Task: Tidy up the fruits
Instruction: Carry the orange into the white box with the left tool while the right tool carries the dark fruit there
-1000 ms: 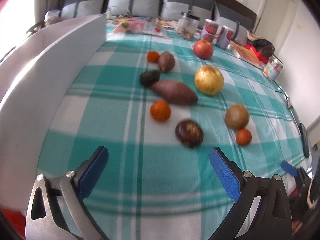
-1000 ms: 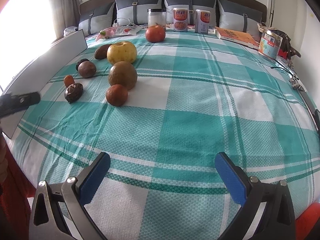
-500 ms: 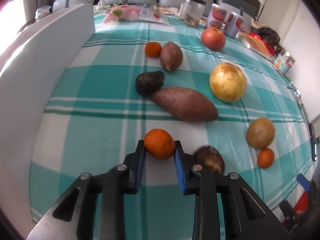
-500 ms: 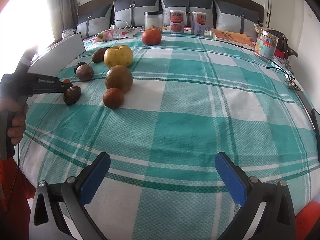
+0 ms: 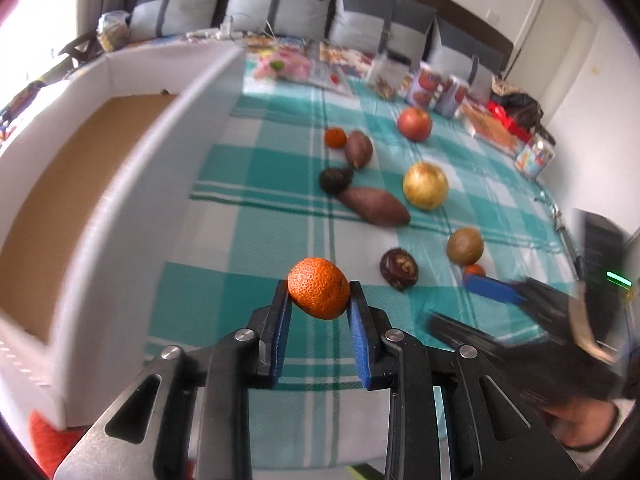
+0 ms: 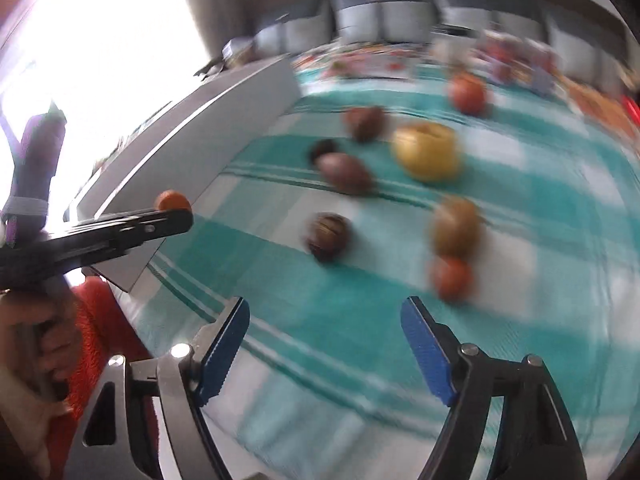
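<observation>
My left gripper (image 5: 319, 305) is shut on a small orange tangerine (image 5: 319, 293), lifted above the teal checked bedspread (image 5: 248, 168); the same tangerine (image 6: 173, 201) shows in the right wrist view beside the white box (image 6: 224, 120). My right gripper (image 6: 325, 344) has nothing between its blue pads, its jaws are closing, and it hovers just short of another small tangerine (image 6: 452, 278). In the left wrist view it comes in from the right (image 5: 496, 292). Sweet potatoes (image 5: 374, 205), a yellow apple (image 5: 425, 185), a red apple (image 5: 415, 124) and dark round fruits (image 5: 399, 270) lie on the bed.
A white cardboard box (image 5: 132, 184) with a brown floor stands open along the left of the bed. Jars and tins (image 5: 436, 88), snack packets and pillows line the far side. A brown round fruit (image 5: 465, 245) lies beside the right gripper. A hand (image 6: 36, 344) holds the left gripper's handle.
The left gripper closed on the tangerine and lifted it off the bedspread, toward the box. The right gripper swung left toward the fruits, and its jaws narrowed.
</observation>
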